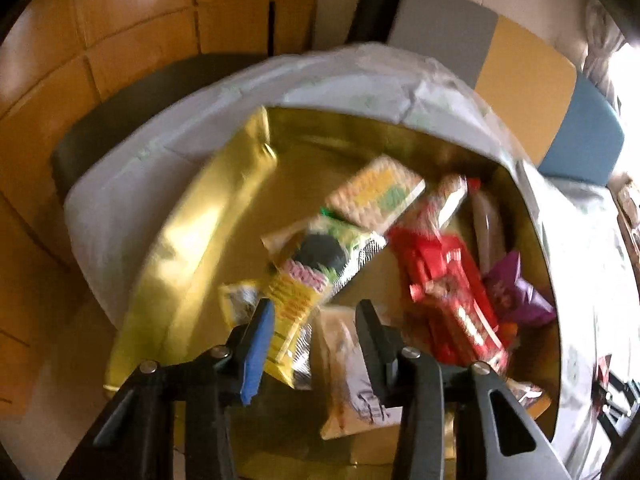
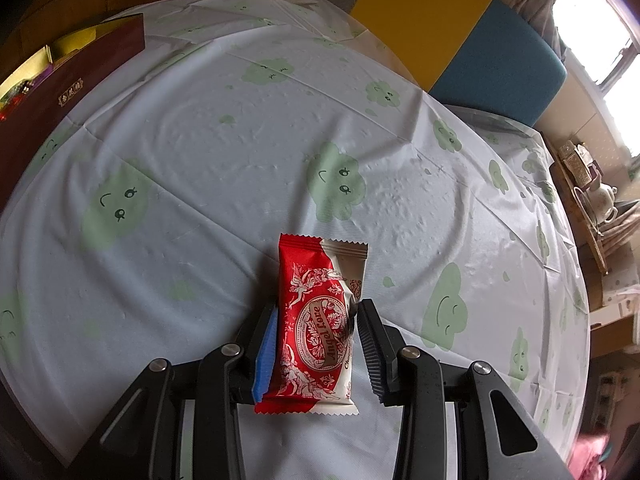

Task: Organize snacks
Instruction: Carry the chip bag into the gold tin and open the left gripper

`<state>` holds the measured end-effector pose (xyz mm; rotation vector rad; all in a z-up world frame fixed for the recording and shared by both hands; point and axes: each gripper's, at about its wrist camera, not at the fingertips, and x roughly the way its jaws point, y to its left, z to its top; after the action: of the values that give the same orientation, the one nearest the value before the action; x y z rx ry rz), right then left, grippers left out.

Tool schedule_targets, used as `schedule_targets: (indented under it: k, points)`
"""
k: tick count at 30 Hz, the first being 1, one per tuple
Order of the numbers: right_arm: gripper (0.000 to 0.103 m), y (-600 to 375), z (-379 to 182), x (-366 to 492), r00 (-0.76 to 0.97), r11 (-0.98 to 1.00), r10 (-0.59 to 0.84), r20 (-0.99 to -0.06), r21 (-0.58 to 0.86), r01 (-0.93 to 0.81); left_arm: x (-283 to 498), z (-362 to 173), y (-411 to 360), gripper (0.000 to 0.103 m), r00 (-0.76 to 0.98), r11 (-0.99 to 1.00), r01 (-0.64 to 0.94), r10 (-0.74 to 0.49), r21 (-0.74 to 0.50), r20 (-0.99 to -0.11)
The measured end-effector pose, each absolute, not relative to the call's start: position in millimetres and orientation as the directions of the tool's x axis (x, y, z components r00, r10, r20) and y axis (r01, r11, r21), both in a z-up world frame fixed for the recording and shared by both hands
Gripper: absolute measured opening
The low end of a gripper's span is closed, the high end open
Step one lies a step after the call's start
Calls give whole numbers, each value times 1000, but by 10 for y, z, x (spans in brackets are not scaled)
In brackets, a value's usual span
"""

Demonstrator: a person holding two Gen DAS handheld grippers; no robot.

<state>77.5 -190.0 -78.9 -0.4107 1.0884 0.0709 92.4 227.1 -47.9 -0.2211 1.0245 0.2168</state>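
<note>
A person's two handheld grippers work at a round table draped in a pale tablecloth printed with smiling green clouds.

The right gripper hangs above the cloth with its jaws pressed against both long edges of a red-and-white "Angel Love" chocolate packet, one blue-padded finger on the left edge and a black ribbed finger on the right. The packet lies lengthwise along the fingers, its crimped far end pointing across the table. At the far left of this view stands a dark maroon box wall with a small gold label, bright wrappers showing over its rim.

The left gripper points down into a gold-lined box, in a picture smeared by motion. Its jaws stand partly open and grip nothing; a pale cream packet lies between and below the fingers, but whether the pads touch it cannot be told. Just left of it sits a yellow packet with a green-and-black one beyond, and farther off a checked beige wafer pack. Red packets crowd the right side, with a purple wrapper against the right wall. Grey, yellow and blue seat cushions show beyond the table.
</note>
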Motion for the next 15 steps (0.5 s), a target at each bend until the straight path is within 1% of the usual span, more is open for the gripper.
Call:
schedule_targets:
  k: [2,4,6,15]
  points:
    - [40,-1899,-791,774,470,922,-145,-871,-292,-256,909,-473,2188,43,513,965,-252,71,-71,-855]
    - [40,-1901,-787,773,470,922,-144,-871,-291,-255,910,-430,2167,43,527,962,-248,35,-115,-849]
    - [40,-1899,-787,772,470,922,-145,-871,-291,-256,912,-398,2130,42,532,965,-236,26,-119,-846]
    - [40,-1894,-787,766,473,921,-147,-869,-295,-255,669,-158,1872,43,601,974,-224,102,-45,-792]
